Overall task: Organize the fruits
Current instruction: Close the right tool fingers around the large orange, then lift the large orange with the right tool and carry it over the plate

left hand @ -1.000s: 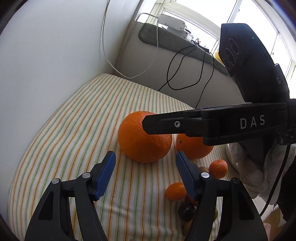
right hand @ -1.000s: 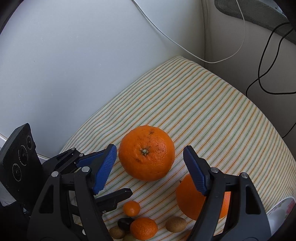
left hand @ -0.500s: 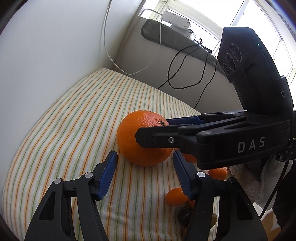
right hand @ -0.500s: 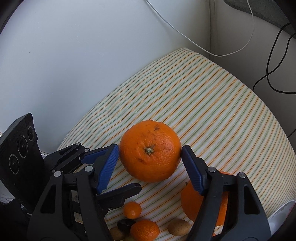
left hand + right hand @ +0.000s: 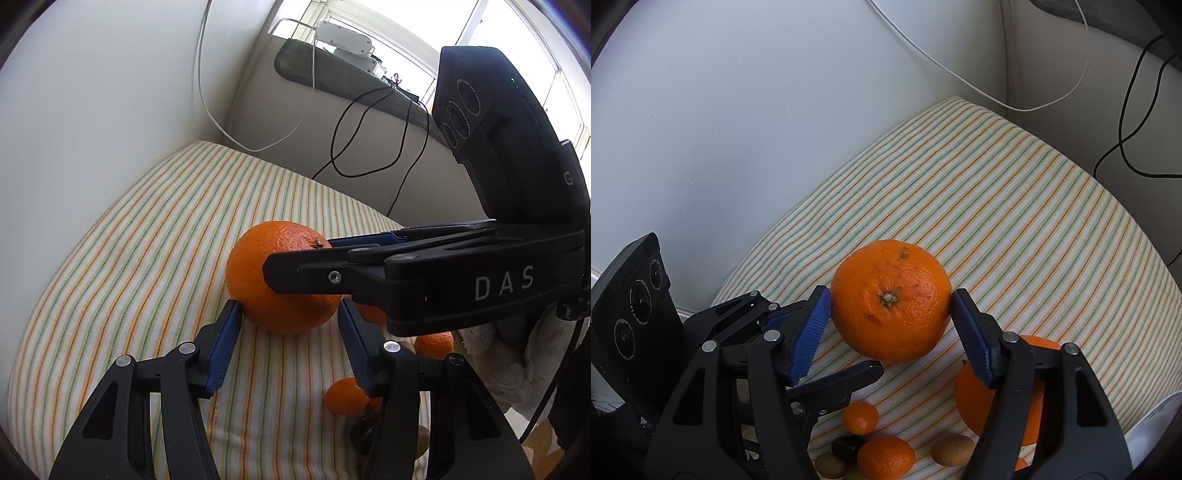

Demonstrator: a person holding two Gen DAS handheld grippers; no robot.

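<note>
- Left wrist view: left gripper (image 5: 284,345) spread wide, holding nothing. Big orange (image 5: 273,284) sits on the striped cloth (image 5: 140,266) just ahead of its tips, between them but apparently not touched.
- Same view: right gripper (image 5: 325,260) comes in from the right, crossing above the left tips, one black finger across the orange's front, the other behind it.
- Small mandarin (image 5: 345,397) and a dark fruit (image 5: 364,432) lie under the left tool's right finger; another mandarin (image 5: 434,343) beyond it.
- Right wrist view: right gripper (image 5: 890,319) straddles the big orange (image 5: 890,299), stem up, blue pads (image 5: 812,332) right at its sides. Looks like contact, but firm pinch or not: cannot tell. Jaws far apart either way.
- Nearer the tool: second orange (image 5: 1030,406) under the right finger, mandarins (image 5: 860,417) (image 5: 885,456), brown fruits (image 5: 951,449).
- Risks, judged: pads grip near the widest part of a round fruit, so a weak squeeze could let it roll out on lifting.
- Two tools crowd one orange; they may knock each other.
- Soft cloth lets a dropped orange roll into the small fruits.
</note>
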